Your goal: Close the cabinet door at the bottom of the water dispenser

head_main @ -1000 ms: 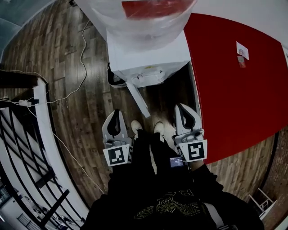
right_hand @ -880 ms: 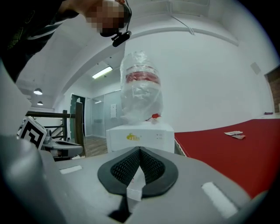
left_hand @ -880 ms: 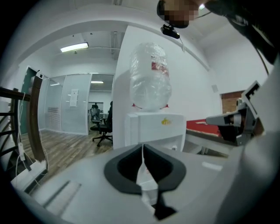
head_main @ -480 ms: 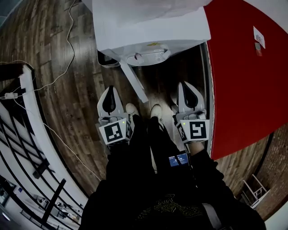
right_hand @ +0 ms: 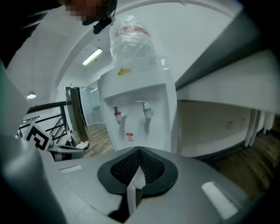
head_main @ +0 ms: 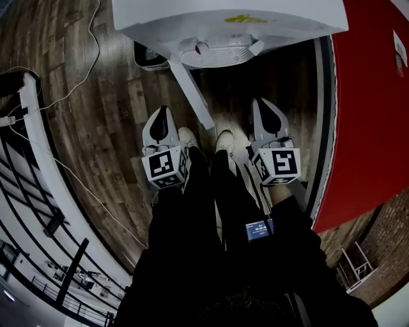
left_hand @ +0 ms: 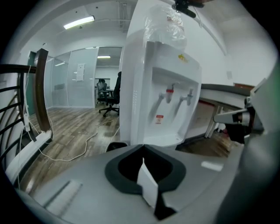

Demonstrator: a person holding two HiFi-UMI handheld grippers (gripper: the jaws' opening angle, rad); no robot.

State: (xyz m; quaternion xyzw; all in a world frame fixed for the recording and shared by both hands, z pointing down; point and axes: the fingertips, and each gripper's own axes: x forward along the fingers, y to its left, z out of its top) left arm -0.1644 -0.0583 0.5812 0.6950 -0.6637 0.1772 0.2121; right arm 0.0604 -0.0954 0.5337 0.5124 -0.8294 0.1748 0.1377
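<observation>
The white water dispenser (head_main: pixel 230 16) stands at the top of the head view, its taps and drip tray (head_main: pixel 217 51) facing me. Its bottom cabinet door (head_main: pixel 192 96) stands swung out, seen edge-on as a white strip reaching toward my feet. My left gripper (head_main: pixel 162 114) hangs left of the door's free end, shut and holding nothing. My right gripper (head_main: pixel 263 105) hangs right of the door, also shut and holding nothing. Neither touches the door. In both gripper views the dispenser (left_hand: pixel 162 96) (right_hand: pixel 140 113) fills the middle, and each gripper's body hides its lower part.
A red panel (head_main: pixel 377 115) runs along the right. At the left are a black railing with a white base (head_main: pixel 38 166) and a white cable (head_main: pixel 70 96) on the wood floor. A black object (head_main: pixel 150 57) sits by the dispenser's left foot. My shoes (head_main: pixel 188 137) stand between the grippers.
Both grippers and the head camera have sunk toward the floor, so the dispenser's front now looms larger at the top. Both jaws stay shut and the door has not moved.
</observation>
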